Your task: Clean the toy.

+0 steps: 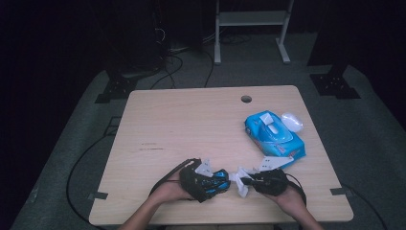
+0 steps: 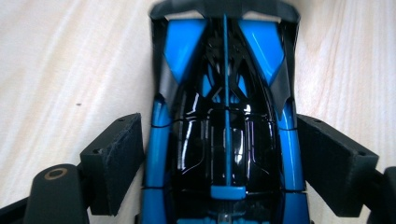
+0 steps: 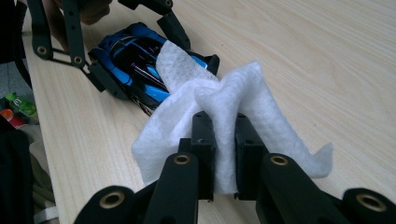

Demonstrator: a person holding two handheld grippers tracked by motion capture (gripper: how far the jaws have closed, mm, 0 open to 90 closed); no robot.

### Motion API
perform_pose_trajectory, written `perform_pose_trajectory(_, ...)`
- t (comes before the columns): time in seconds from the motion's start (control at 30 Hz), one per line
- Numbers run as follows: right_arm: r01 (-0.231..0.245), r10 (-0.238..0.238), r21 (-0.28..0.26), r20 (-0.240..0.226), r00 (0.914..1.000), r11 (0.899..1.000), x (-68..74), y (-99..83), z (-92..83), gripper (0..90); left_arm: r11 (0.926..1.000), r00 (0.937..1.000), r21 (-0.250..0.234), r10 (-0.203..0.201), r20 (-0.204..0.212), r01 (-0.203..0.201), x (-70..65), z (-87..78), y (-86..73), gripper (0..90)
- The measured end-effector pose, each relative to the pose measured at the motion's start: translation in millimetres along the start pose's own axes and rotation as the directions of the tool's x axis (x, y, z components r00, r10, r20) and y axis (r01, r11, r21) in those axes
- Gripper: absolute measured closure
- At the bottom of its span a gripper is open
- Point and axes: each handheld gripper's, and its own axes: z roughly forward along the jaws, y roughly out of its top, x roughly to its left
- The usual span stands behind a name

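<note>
Straddling toy car [image 2: 224, 140], left claw [image 2: 219, 154] stood wide, pads just clear; right claw [image 3: 224, 154] pinched wipe [image 3: 224, 102]; right gripper view showed wipe draped on car.

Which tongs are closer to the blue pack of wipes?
Right. The right tongs sit just below the blue plastic pack of wet wipes, pinching a white wipe; the left tongs are farther left, around the blue-and-black toy car.

The toy car [image 2: 224, 135] is glossy black with bright blue stripes. The wipe [image 3: 224, 107] is white with a fine woven texture. The wipes pack [image 1: 274, 134] is blue. The counter [image 1: 191, 124] is pale wood grain. The tongs [image 3: 224, 140] are black.
</note>
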Motion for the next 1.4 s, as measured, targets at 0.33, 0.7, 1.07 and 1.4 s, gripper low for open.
perform_pose_trajectory(0.33, -0.006, 0.006, -0.009, 0.005, 1.0000, 1.000, -0.9, -0.2, -3.3, 80.7, 0.9997, 0.9995, -0.005, 0.025, -0.018, -0.025, -2.4, -4.0, 0.8, 26.0)
perform_pose_trajectory(0.7, -0.009, 0.009, -0.016, 0.007, 0.9999, 1.000, -1.6, 0.8, -4.8, 80.8, 0.9995, 0.9995, -0.021, 0.024, -0.021, -0.025, 1.2, -13.1, 5.5, 27.3)
perform_pose_trajectory(1.07, -0.013, 0.013, -0.019, 0.007, 0.9999, 1.000, -2.4, 0.2, -5.6, 80.7, 0.9991, 0.9985, 0.031, 0.027, 0.049, -0.028, 8.6, -12.7, 0.1, 19.5)
perform_pose_trajectory(1.4, -0.013, 0.014, -0.021, 0.009, 0.9999, 1.000, -2.4, -0.6, -5.3, 80.6, 0.9925, 0.9935, 0.074, 0.093, 0.066, -0.097, 10.6, -12.8, -5.9, 22.3)
